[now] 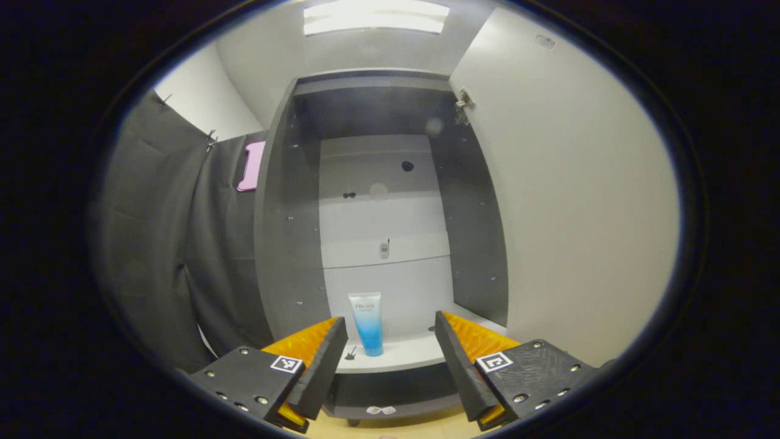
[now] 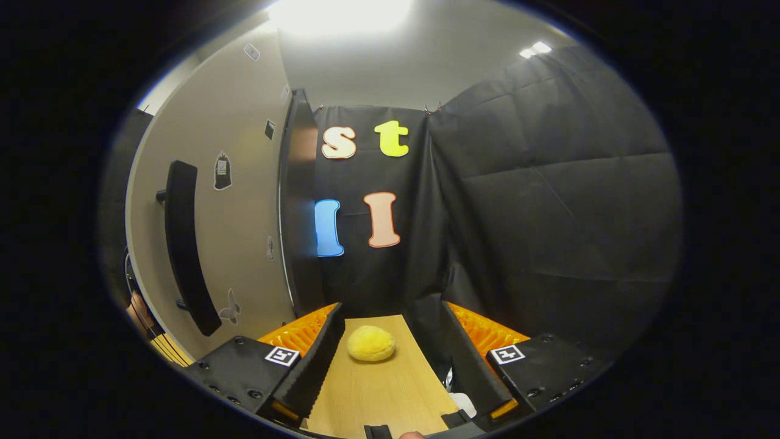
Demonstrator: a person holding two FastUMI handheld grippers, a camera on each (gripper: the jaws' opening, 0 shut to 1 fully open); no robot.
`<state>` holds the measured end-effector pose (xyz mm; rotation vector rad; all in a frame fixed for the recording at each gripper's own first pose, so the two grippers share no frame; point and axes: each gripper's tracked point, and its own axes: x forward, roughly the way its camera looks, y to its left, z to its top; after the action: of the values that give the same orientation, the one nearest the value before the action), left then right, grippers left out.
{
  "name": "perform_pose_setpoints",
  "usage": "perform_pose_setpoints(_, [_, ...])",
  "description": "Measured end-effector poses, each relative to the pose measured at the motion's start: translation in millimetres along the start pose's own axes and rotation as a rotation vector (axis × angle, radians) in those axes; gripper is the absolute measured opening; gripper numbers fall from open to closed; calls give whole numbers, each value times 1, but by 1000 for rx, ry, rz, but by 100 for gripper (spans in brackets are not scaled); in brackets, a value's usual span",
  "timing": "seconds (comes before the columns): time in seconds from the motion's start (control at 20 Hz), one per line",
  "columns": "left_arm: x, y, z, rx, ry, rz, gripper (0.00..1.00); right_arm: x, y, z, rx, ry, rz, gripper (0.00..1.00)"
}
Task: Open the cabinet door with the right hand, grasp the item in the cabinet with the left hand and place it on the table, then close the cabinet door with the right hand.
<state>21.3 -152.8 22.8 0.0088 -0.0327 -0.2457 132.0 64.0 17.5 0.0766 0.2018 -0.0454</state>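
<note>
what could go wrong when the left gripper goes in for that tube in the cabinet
The tube stands upright on its narrow cap near the shelf edge, so a finger nudge could tip it. The left gripper is open but offset right of it. The open door hangs close on that side.

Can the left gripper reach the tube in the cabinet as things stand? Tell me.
Probably yes: the cabinet door is swung open, the left gripper is open and faces the tube, which stands upright on the shelf with nothing between.

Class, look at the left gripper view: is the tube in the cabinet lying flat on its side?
No. The tube stands upright on its cap on the cabinet's shelf, beyond the open left gripper.
</note>
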Motion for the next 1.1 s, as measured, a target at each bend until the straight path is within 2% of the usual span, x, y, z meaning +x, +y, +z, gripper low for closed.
perform_pose_setpoints(0.35, [0, -4, -6, -25, 33, -22, 87, 25, 0, -6, 21, 22, -102, 98])
perform_pose_setpoints(0.4, [0, -4, -8, -29, 43, -24, 87, 30, 3, -7, 23, 23, -110, 92])
perform_pose_setpoints(0.45, [0, -4, -10, -32, 55, -28, 87, 35, 5, -8, 24, 25, -117, 92])
perform_pose_setpoints(0.5, [0, -4, -12, -36, 67, -30, 87, 38, 6, -9, 23, 28, -124, 98])
perform_pose_setpoints(0.6, [1, -6, -15, -42, 89, -34, 88, 43, 8, -13, 22, 38, -135, 98])
perform_pose_setpoints(0.65, [1, -6, -16, -43, 101, -36, 88, 47, 9, -14, 21, 44, -139, 92])
perform_pose_setpoints(0.7, [0, -6, -17, -42, 116, -40, 87, 49, 11, -17, 19, 50, -142, 92])
perform_pose_setpoints(0.75, [0, -6, -17, -38, 130, -43, 87, 51, 12, -18, 16, 54, -145, 98])
perform_pose_setpoints(0.9, [-2, -8, -19, -41, 163, -57, 88, 55, 12, -21, 3, 63, -152, 98])
perform_pose_setpoints(1.0, [-3, -10, -7, -53, 165, -64, 80, 57, 11, -22, -1, 66, -154, 98])
perform_pose_setpoints(1.1, [-2, -12, -2, -63, 152, -53, 60, 57, 10, -22, -1, 67, -154, 98])
